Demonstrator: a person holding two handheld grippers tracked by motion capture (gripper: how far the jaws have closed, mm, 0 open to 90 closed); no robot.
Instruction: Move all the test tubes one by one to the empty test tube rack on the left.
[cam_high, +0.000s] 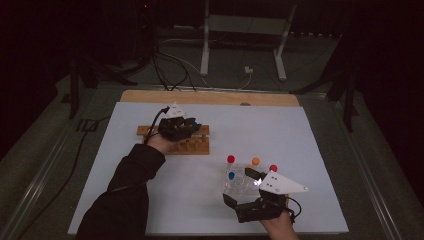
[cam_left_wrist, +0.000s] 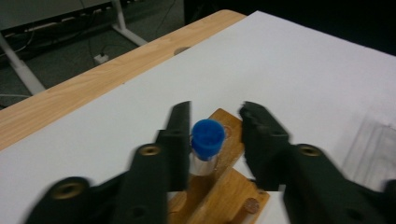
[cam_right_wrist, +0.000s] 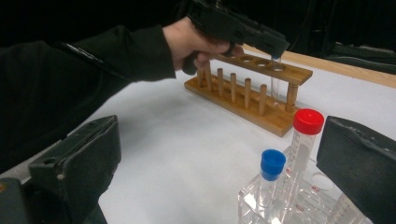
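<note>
A clear tube with a blue cap (cam_left_wrist: 208, 140) stands upright in an end hole of the wooden rack (cam_left_wrist: 224, 186). My left gripper (cam_left_wrist: 215, 116) is open around the cap: the left jaw sits right beside it and the right jaw stands clear. From above, the left gripper (cam_high: 180, 127) hovers over the wooden rack (cam_high: 192, 146). My right gripper (cam_right_wrist: 222, 140) is wide open at the clear plastic rack (cam_right_wrist: 261, 200), which holds a blue-capped tube (cam_right_wrist: 273, 165) and a red-capped tube (cam_right_wrist: 308, 123). Nothing is pressed between its jaws.
Red (cam_high: 230, 159), orange (cam_high: 256, 161) and red (cam_high: 273, 168) caps stand up from the clear rack. A white sheet (cam_high: 300, 135) covers the wooden table (cam_high: 210, 97). Metal stand legs (cam_high: 205, 55) and cables lie on the floor beyond.
</note>
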